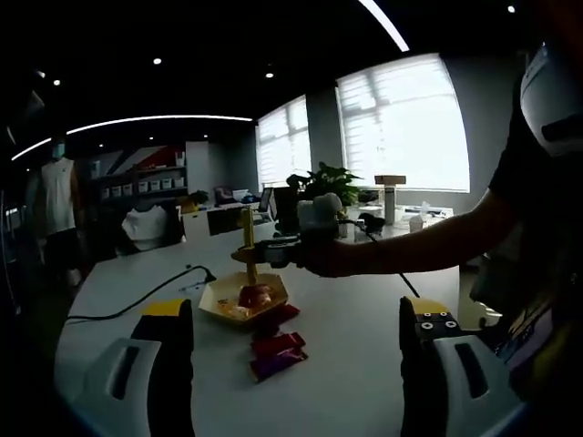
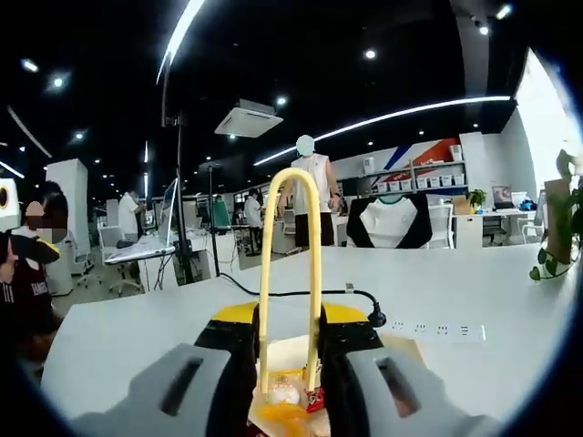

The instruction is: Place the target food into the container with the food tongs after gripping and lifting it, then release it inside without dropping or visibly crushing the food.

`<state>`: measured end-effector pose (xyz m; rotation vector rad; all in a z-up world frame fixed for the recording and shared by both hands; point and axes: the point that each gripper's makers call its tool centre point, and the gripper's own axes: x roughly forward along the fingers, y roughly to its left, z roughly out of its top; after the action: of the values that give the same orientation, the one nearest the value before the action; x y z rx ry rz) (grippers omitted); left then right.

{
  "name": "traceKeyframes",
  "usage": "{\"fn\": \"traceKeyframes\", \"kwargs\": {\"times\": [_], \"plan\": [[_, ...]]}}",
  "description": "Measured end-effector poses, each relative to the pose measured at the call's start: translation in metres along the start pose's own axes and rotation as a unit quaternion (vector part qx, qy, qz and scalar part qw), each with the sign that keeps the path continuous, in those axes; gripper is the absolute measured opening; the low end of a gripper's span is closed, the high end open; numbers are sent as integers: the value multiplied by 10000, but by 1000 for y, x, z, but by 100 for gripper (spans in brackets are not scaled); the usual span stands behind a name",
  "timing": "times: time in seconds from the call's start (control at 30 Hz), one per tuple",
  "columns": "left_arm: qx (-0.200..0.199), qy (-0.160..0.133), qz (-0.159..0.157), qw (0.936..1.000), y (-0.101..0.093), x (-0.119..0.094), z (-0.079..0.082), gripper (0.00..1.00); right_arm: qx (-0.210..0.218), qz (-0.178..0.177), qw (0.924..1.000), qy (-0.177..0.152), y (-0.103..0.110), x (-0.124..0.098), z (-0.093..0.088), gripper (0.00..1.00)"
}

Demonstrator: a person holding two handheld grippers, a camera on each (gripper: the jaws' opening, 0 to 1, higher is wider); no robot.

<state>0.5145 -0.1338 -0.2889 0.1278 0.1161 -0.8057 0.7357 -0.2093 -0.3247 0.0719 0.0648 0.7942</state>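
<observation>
— What is your right gripper [image 2: 290, 387] doing?

— Its black jaws are pressed against the two arms of the yellow loop-shaped food tongs [image 2: 290, 273], so you are clamping them. The loop end stands up ahead of the jaws, and the tips point down into the shallow tan angular container [image 2: 401, 350] just below the jaws. Orange and red food pieces [image 2: 287, 401] lie there between the tong tips; whether the tips pinch one I cannot tell.

— And your left gripper [image 1: 296, 350]?

— Its jaws stand wide apart with nothing between them. Ahead of them on the white table [image 1: 364, 319] sits the container [image 1: 244, 299], with red and purple wrapped snacks [image 1: 276, 350] just on the near side of it, closer to your jaws.
</observation>
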Motion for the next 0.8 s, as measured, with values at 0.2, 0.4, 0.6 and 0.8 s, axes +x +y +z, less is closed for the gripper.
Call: {"fn": "traceKeyframes", "kwargs": {"times": [0.2,0.4,0.6,0.8], "plan": [[-25,27,-84,10000,-6,3,-3,100,20,320,9989,-346,24,-19,7,21],[-59,14,-82,9999,-7,2,-3,100,179,775,9955,-517,53,-29,1,21],[-48,25,-47,10000,-4,0,-3,100,234,1082,9922,-574,75,-35,-9,21],[-75,30,-46,10000,-2,1,-5,100,71,1233,9915,-421,88,-33,-23,22]]}}
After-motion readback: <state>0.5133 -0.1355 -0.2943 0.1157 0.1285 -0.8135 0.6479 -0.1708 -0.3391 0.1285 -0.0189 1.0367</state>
